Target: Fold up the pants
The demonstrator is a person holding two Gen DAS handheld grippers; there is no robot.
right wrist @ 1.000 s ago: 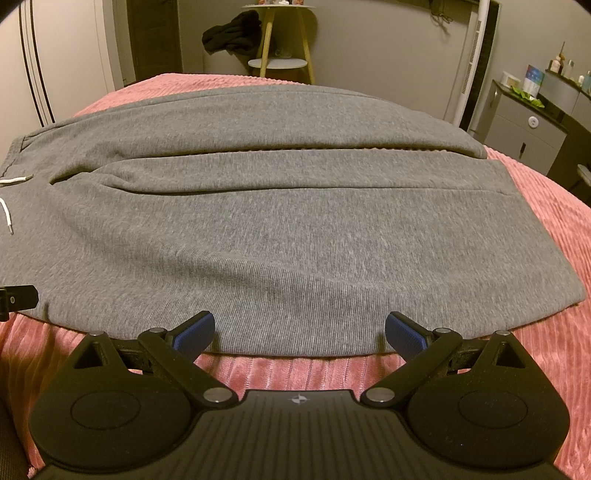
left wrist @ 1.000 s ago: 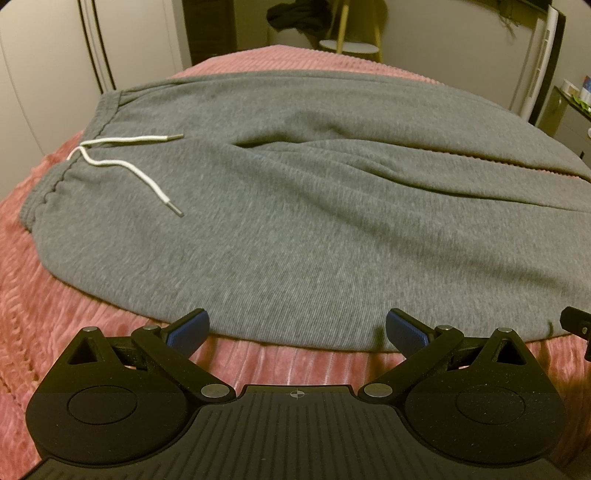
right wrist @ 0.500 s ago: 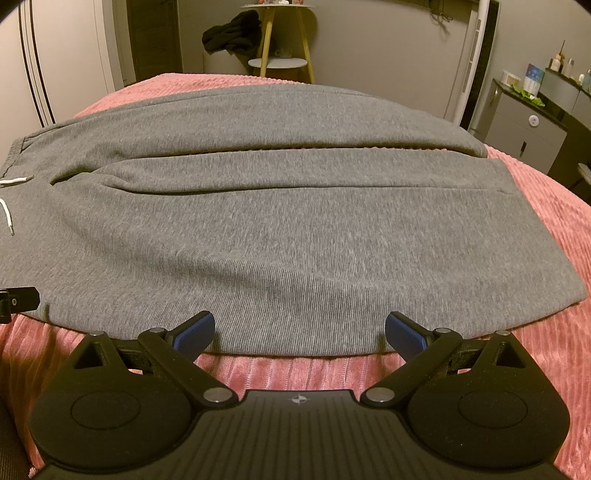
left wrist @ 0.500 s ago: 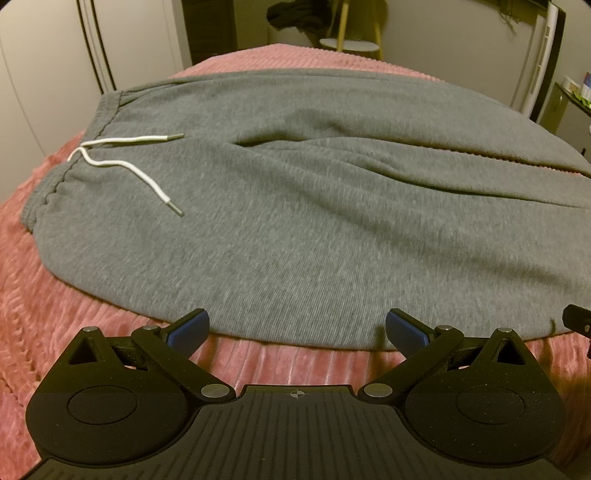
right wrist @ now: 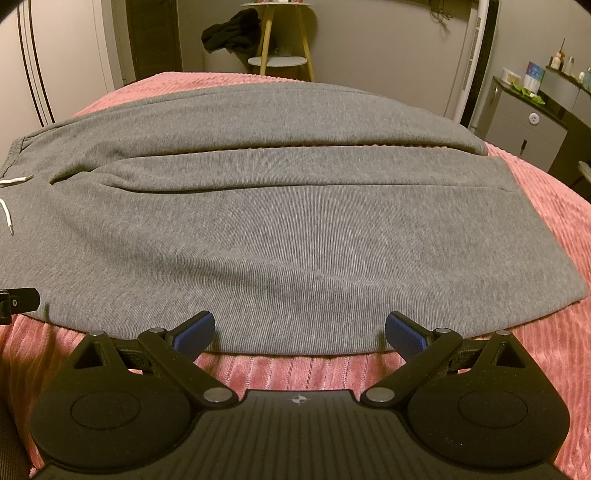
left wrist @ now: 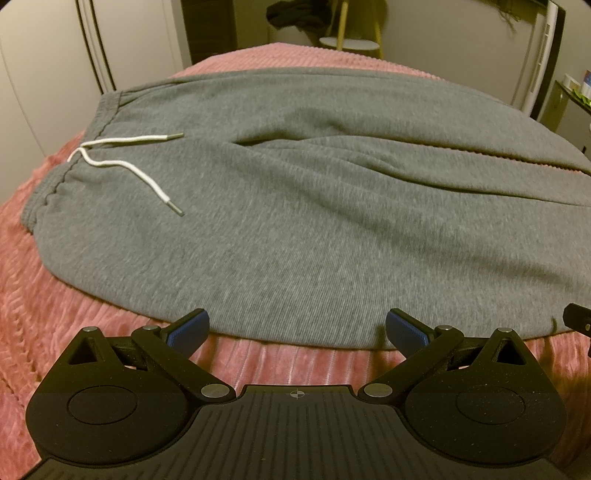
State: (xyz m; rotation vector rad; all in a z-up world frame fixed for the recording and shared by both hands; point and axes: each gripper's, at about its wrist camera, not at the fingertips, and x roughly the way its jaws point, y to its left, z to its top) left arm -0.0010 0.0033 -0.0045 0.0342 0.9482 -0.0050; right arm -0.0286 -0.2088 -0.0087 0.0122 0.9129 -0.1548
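Observation:
Grey sweatpants (left wrist: 314, 221) lie flat on a pink ribbed bed cover (left wrist: 55, 314), waistband at the left with a white drawstring (left wrist: 125, 166), legs running to the right. My left gripper (left wrist: 295, 328) is open and empty, its blue pads at the near edge of the pants by the hip. My right gripper (right wrist: 299, 330) is open and empty at the near edge of the front leg (right wrist: 295, 240). The leg cuffs end at the right (right wrist: 546, 258). Each gripper's tip shows at the edge of the other's view.
The pink bed cover (right wrist: 554, 350) extends around the pants. A wooden side table with dark clothes (right wrist: 236, 33) stands beyond the bed. A grey cabinet (right wrist: 524, 125) is at the right, white wardrobe doors (left wrist: 55, 74) at the left.
Both grippers have edged slightly toward the near edge of the pants; the left view has shifted a little. The pants have not moved.

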